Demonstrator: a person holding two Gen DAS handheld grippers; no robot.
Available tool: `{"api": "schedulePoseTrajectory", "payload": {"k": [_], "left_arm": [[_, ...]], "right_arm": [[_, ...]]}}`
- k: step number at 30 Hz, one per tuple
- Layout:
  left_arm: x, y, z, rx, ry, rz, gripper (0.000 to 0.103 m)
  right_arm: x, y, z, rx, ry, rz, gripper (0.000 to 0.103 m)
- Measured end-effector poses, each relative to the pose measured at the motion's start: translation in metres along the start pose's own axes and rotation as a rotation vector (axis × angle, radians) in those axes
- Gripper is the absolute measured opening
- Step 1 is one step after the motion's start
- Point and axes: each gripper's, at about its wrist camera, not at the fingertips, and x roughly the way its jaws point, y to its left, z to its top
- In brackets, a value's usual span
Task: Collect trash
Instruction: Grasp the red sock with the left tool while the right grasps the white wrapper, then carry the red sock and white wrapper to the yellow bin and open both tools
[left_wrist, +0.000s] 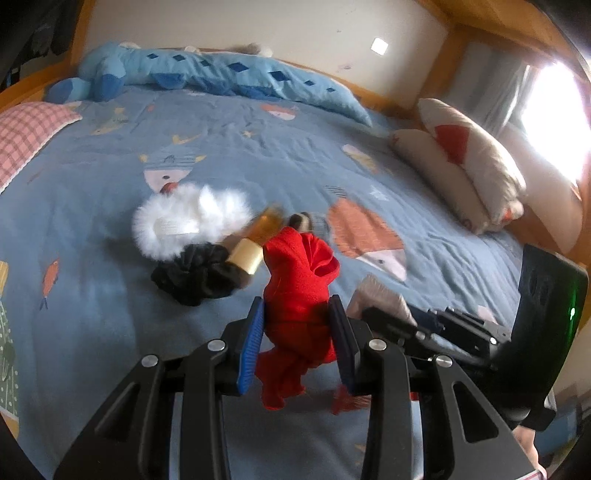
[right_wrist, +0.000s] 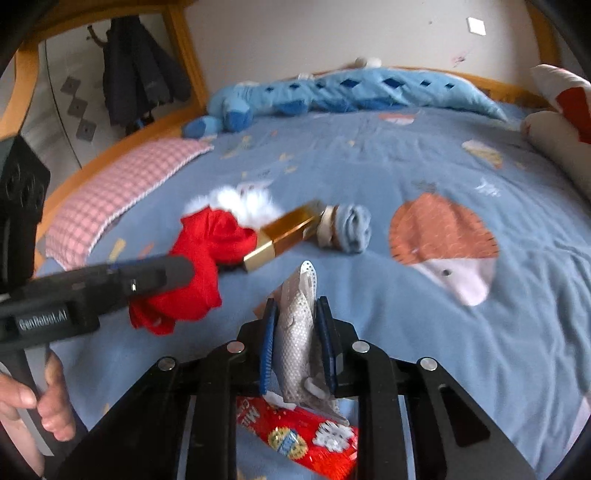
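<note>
Left gripper is clamping a crumpled red cloth, lifted above the blue printed bedspread. Right gripper is pinching a grey perforated fabric piece, jaws narrow.

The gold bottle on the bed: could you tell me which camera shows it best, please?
The right wrist view: the gold bottle lies clear and nearly whole there. In the left wrist view, it is blurred and partly hidden behind the red cloth.
</note>
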Motion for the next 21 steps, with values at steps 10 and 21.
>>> {"api": "schedulePoseTrajectory", "payload": {"k": [10, 21], "left_arm": [[-0.027, -0.067, -0.02, 0.09, 0.002, -0.126, 0.036], [-0.038, -0.186, -0.087, 0.274, 0.093, -0.318, 0.036]], "right_arm": [[-0.097, -0.015, -0.033, 0.051, -0.133, -0.093, 0.022], [-0.222, -0.053, -0.123, 0.206, -0.204, -0.249, 0.022]]}}
